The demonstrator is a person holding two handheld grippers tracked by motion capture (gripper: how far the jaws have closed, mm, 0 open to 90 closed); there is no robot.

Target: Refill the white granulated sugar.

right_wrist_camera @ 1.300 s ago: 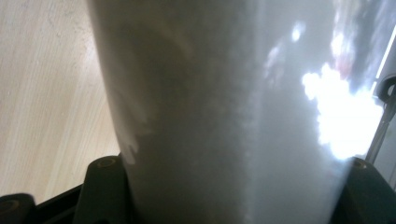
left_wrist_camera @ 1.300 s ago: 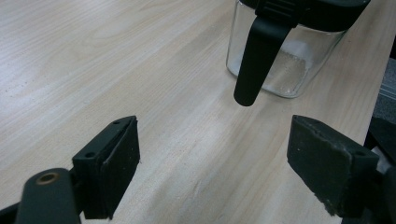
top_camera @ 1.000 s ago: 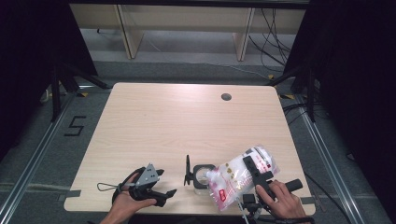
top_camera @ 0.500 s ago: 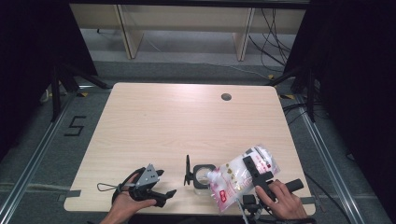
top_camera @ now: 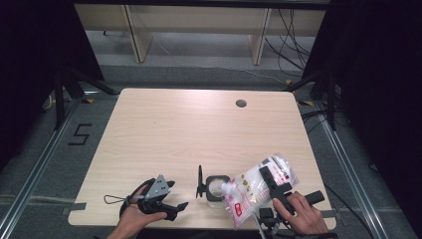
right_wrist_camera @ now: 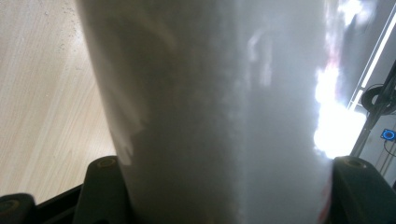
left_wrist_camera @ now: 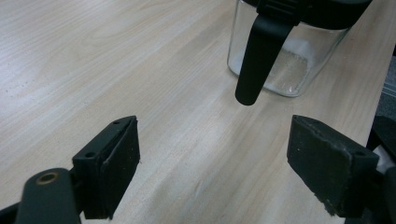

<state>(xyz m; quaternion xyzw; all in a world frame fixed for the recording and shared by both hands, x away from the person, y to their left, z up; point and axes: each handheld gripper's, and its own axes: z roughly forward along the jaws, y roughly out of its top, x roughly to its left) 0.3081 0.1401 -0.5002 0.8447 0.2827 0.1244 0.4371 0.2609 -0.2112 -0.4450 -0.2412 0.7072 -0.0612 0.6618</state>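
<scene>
High view: your right gripper (top_camera: 269, 175) pinches the pouch (top_camera: 259, 185), tipped over the glass jar (top_camera: 217, 186) just left of it. Left gripper (top_camera: 171, 195) rests spread. Next, hold the spout above the jar's mouth.

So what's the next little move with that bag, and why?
Probably tip the bag a bit steeper. The right tool grips it tilted, its spout at the open jar, and only a little white powder lies in the jar's bottom, so pouring looks unfinished.
</scene>
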